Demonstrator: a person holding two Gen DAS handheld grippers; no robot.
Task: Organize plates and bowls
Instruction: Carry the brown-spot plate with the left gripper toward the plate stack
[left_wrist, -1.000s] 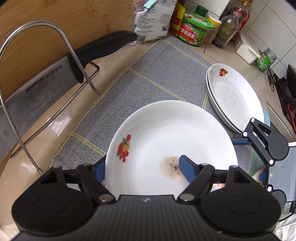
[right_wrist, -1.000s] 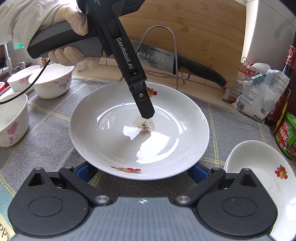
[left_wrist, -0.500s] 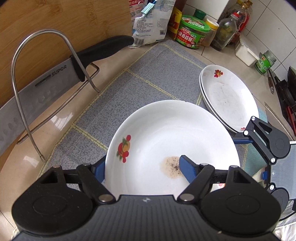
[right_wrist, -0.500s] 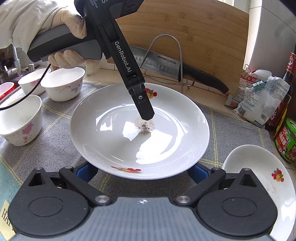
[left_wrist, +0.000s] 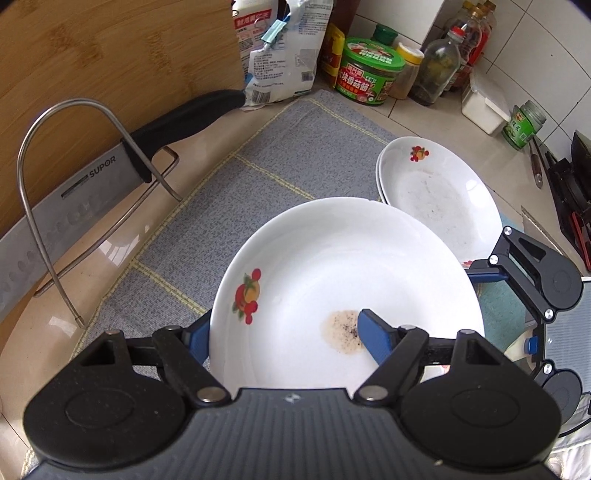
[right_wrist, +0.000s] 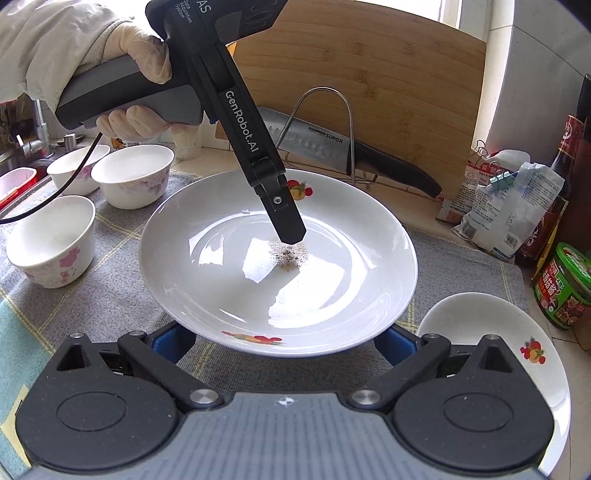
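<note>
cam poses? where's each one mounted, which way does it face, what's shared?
Left wrist: on the left gripper, angled steeply down at the plate it pinches; the right gripper shows at the right edge.
Right wrist: on the right gripper, looking across the counter toward the cutting board; gloved hand visible.
Shared: plate, knife, plate stack.

Black left gripper (right_wrist: 291, 236) lettered "GenRobot.AI", blue-padded fingers (left_wrist: 373, 334), grey handle, black cable (right_wrist: 55, 195), pale glove (right_wrist: 144, 74), white sleeve (right_wrist: 44, 44)
</note>
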